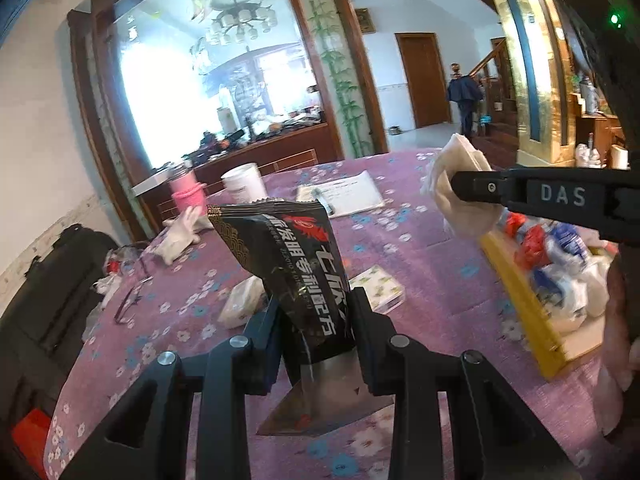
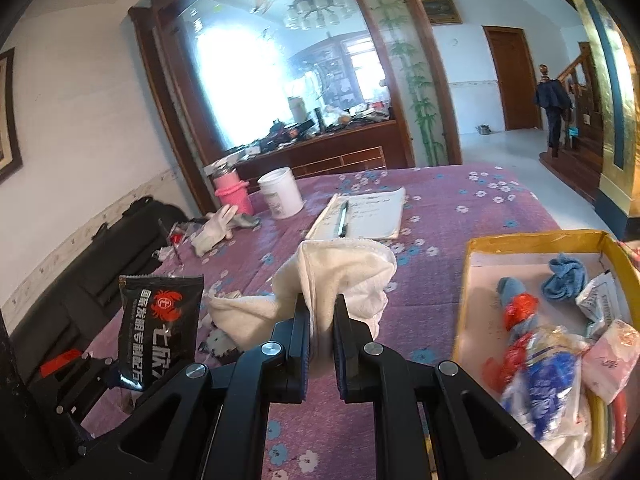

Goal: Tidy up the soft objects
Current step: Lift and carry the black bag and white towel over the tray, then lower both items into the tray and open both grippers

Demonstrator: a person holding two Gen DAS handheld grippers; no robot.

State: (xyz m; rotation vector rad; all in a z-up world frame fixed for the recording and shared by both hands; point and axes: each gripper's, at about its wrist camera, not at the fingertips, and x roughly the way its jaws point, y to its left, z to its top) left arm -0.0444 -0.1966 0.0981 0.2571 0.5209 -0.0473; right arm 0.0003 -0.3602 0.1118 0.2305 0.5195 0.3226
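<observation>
Our left tool [image 1: 316, 320] is clamped on a black snack packet [image 1: 288, 264], holding it upright above the purple floral tabletop [image 1: 400, 248]. Our right tool [image 2: 320, 316] is pinched tight on a white cloth [image 2: 340, 276], also lifted. Just right of that sits a yellow box [image 2: 472, 248] already stuffed with socks and packets; a notebook [image 2: 368, 212] lies farther back.
</observation>
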